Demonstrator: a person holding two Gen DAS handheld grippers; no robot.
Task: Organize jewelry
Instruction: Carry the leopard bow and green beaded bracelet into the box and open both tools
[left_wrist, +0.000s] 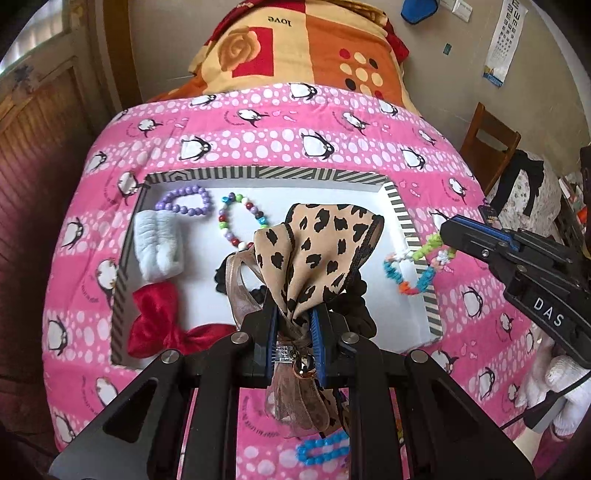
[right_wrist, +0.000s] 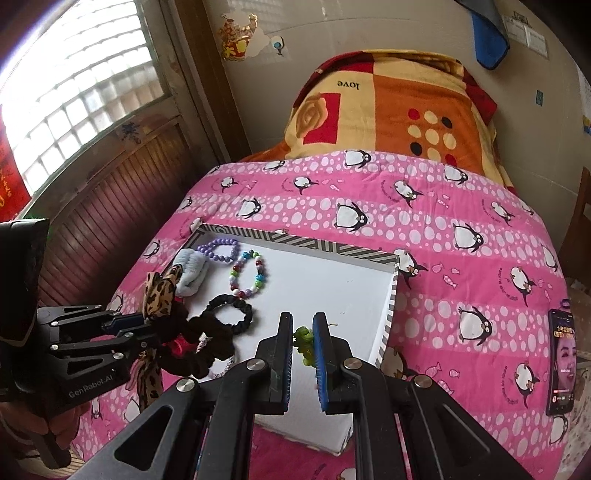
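Note:
My left gripper (left_wrist: 294, 326) is shut on a leopard-print bow hair tie (left_wrist: 325, 243) with a sheer ribbon and a small bell. A dark scrunchie (right_wrist: 199, 343) hangs from it over the near part of the white tray (left_wrist: 258, 172). My right gripper (right_wrist: 303, 341) is shut on a colourful bead bracelet (left_wrist: 417, 267), whose green beads (right_wrist: 303, 345) show between the pads. It dangles above the tray's right rim. In the tray lie a purple bead bracelet (left_wrist: 184, 202), a multicolour bead bracelet (left_wrist: 240, 221), a pale blue fluffy piece (left_wrist: 159, 247), a red bow (left_wrist: 162, 321) and a black hair ring (right_wrist: 231, 312).
The tray sits on a pink penguin quilt (left_wrist: 332, 122) over a bed, with an orange blanket (left_wrist: 314, 40) behind. A blue bead bracelet (left_wrist: 321, 452) lies on the quilt below my left gripper. A phone (right_wrist: 561, 362) rests at the quilt's right edge. A wooden chair (left_wrist: 491, 144) stands at the right.

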